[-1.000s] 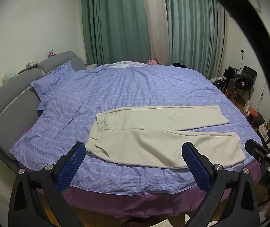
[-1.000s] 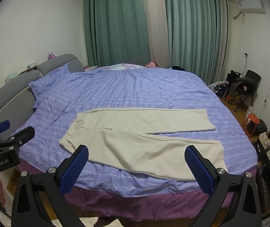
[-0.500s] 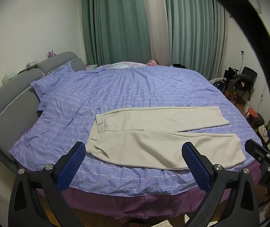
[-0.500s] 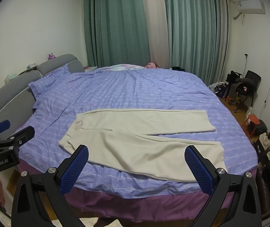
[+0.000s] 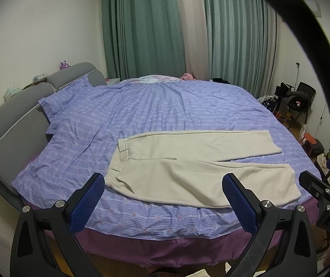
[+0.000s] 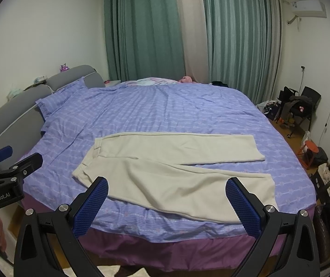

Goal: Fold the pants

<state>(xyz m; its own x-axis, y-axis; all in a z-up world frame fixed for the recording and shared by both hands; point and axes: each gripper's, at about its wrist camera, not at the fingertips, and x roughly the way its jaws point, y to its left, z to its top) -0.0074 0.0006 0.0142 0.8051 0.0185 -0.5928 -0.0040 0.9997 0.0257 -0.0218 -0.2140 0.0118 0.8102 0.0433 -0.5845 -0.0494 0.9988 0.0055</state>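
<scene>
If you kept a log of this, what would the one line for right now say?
stage: not started | pants: flat, unfolded on bed, waist left | left gripper: open, empty, short of bed | right gripper: open, empty, short of bed

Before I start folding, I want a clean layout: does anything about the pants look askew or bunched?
Mostly tidy. The cream pants lie flat on the striped bedspread, but the legs splay apart toward the cuffs, and the waistband is slightly puckered. Both grippers, left and right, hover open, touching nothing.

Both views edged slightly closer to pants (image 5: 202, 168); nothing else changed.
</scene>
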